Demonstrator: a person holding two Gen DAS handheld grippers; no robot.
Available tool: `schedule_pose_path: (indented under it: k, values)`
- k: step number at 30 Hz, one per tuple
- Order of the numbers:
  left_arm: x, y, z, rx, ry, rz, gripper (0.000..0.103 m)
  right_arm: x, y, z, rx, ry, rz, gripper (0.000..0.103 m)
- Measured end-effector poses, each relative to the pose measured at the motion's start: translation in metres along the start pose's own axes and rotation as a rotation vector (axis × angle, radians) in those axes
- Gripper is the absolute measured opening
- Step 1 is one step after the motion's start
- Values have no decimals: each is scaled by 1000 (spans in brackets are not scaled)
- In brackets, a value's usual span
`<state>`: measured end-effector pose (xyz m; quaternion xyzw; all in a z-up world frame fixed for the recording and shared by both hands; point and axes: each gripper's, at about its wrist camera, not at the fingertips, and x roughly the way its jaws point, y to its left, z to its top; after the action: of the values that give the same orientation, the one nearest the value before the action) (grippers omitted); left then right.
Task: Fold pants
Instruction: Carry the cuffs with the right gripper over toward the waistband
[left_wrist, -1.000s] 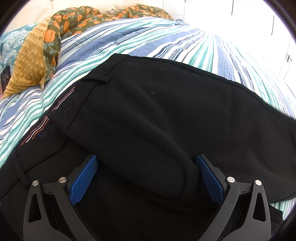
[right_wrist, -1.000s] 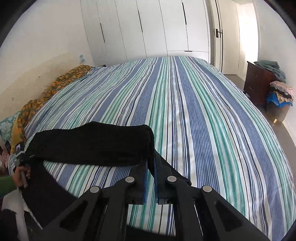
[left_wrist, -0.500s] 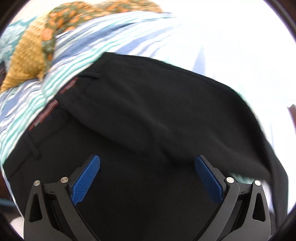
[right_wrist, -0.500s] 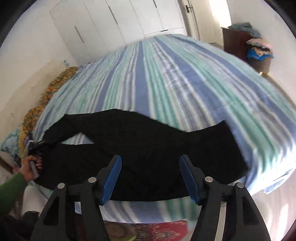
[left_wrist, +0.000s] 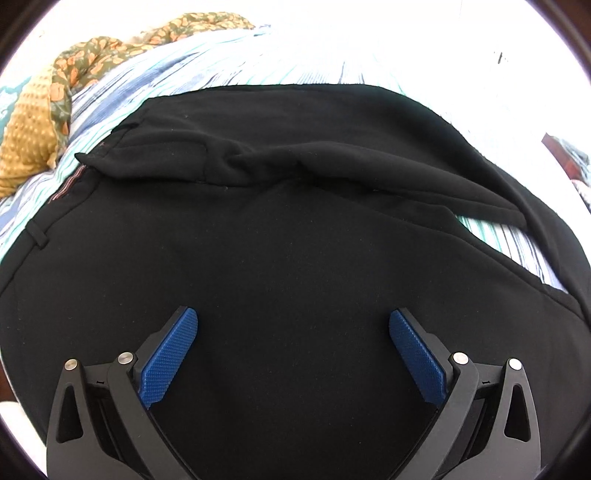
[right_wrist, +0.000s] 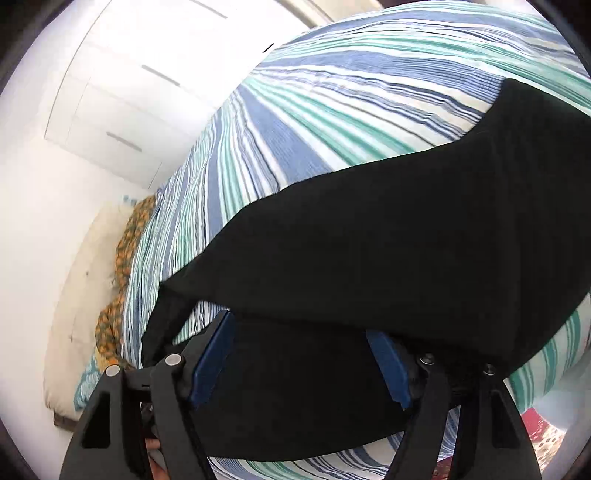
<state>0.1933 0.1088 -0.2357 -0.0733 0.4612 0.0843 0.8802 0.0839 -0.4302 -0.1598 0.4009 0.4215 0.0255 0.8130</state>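
Left wrist view: a striped duvet (left_wrist: 207, 70) covers the bed, with an orange-flowered blanket (left_wrist: 110, 55) and its mustard dimpled underside bunched at the far left edge. The upper right of the frame is washed out by glare. The black pants (left_wrist: 295, 240) lie spread on the bed, filling most of the frame, with a waistband belt loop at left and one leg folded over in a ridge across the middle. Your left tongs (left_wrist: 293, 332) stand wide, blue pads apart, directly over flat black cloth; nothing is pinched between them, and whether the tips touch the cloth cannot be made out.

Right wrist view: white wardrobe doors (right_wrist: 122, 99) stand beyond the bed, and a patterned rug (right_wrist: 543, 443) shows at lower right. The pants (right_wrist: 388, 251) drape across the near edge of the striped duvet (right_wrist: 332, 92). Your right tongs (right_wrist: 299, 343) are opening, the jaws set wide; black cloth lies between the pads (right_wrist: 212, 354) but is not pressed by them. A fold of the pants overhangs and partly hides the right-hand pad.
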Motion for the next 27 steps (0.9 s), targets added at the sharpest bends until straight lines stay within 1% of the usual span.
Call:
schedule_pose_path:
  k: [4, 6, 7, 8, 9, 10, 11, 12, 13, 14, 16, 18, 20, 21, 22, 25, 27]
  values:
    - [-1, -2, -2, 9, -12, 13, 103, -5, -20, 4, 119, -76, 13, 74]
    - [-2, -3, -3, 9, -14, 14, 102, -2, -26, 11, 153, -102, -4, 74]
    - [-2, -2, -2, 8, -12, 14, 102, -2, -28, 13, 172, -126, -19, 69]
    - [-1, -2, 0, 6, -6, 15, 102, -1, -28, 16, 179, -143, -41, 59]
    - [-2, -2, 2, 7, 12, 22, 102, 0, -27, 20, 164, -140, -76, 44]
    - [-4, -3, 6, 11, 49, 37, 102, 3, -24, 24, 130, -121, -94, 3]
    - [-7, -4, 13, 10, 89, 39, 102, 1, -22, 30, 97, -102, -87, 5]
    - [-13, -3, 20, -1, 129, 5, 102, -5, -19, 35, 74, -98, -66, 5]
    - [-20, -2, 27, -21, 140, -53, 102, -13, -13, 39, 46, -103, -38, 4]
    - [-28, -1, 38, -48, 133, -119, 102, -23, -4, 43, 6, -113, -13, 4]
    - [-36, -1, 68, -91, 125, -202, 102, -46, 15, 52, -87, -141, 40, 4]
    - [-29, -3, 104, -138, 139, -292, 102, -65, 32, 59, -172, -151, 98, 4]
    - [-8, -2, 139, -213, 171, -385, 102, -80, 47, 65, -243, -150, 142, 4]
    - [5, -2, 154, -250, 193, -409, 102, -85, 53, 67, -270, -145, 168, 4]
    - [20, -1, 168, -287, 217, -409, 102, -90, 59, 68, -293, -139, 189, 4]
    - [61, 2, 196, -371, 288, -389, 102, -106, 72, 64, -347, -127, 249, 4]
    - [79, 4, 205, -408, 319, -367, 102, -116, 77, 59, -372, -122, 298, 4]
